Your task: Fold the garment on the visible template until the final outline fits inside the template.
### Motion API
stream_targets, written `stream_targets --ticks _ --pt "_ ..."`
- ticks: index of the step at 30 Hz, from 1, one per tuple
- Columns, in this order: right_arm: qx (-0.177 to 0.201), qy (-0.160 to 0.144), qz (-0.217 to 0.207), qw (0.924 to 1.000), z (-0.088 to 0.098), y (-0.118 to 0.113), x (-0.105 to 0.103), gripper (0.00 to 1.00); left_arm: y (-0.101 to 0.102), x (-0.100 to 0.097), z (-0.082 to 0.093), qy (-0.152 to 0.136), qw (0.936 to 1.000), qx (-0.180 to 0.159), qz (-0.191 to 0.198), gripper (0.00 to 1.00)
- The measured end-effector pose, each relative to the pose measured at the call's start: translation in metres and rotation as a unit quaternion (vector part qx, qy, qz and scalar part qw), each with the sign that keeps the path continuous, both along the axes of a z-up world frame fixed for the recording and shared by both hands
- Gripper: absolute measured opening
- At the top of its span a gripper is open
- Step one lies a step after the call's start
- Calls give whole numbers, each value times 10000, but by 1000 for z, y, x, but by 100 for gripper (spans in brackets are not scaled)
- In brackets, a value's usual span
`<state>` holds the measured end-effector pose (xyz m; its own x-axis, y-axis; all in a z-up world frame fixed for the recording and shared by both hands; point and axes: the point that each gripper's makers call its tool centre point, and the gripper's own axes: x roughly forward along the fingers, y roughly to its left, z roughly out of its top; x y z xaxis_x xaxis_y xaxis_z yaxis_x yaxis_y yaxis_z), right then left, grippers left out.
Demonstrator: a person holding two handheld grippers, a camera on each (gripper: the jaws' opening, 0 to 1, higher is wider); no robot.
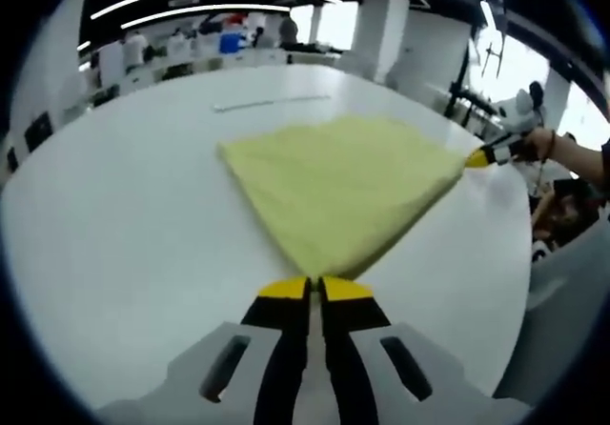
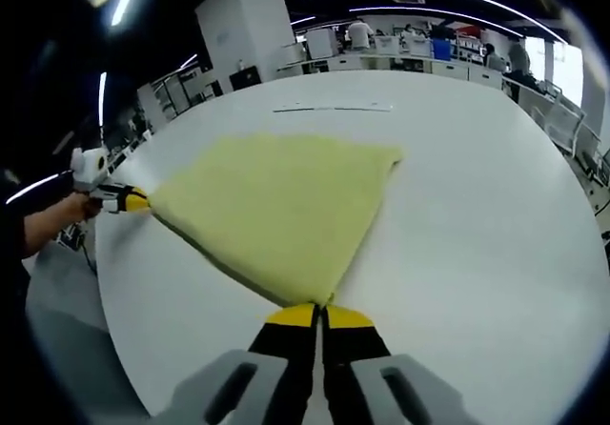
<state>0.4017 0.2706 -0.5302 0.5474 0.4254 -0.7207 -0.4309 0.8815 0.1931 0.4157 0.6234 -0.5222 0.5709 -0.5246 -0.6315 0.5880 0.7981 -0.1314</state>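
White table [image 1: 114, 215], yellow garment [image 1: 343, 182] pinched — left gripper [image 1: 315, 288], right gripper [image 2: 318, 315]

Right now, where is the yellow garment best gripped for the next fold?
Probably its two near corners, from the table edge: the yellow garment lies flat, and the left gripper and right gripper are shut there.

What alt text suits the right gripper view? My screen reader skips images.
A pale yellow garment lies spread on a white table, its near corner pinched in the right gripper. The left gripper holds its far-left corner.
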Motion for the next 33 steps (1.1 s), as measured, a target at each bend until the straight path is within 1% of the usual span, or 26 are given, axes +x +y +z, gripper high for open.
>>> stream_targets --ticks 8,16,26,33 --pt "14 58 22 10000 0 -1 -5 0 1 -5 2 -17 10000 47 -72 0" --pt "9 73 70 9999 2 1 -14 0 3 -15 6 -70 9996 178 -199 0" --pt "58 99 94 9999 1 4 -31 0 9 -30 3 -10 9997 138 -188 0" --pt "69 110 37 9999 0 4 -33 0 9 -31 2 -2 9998 126 -166 0"
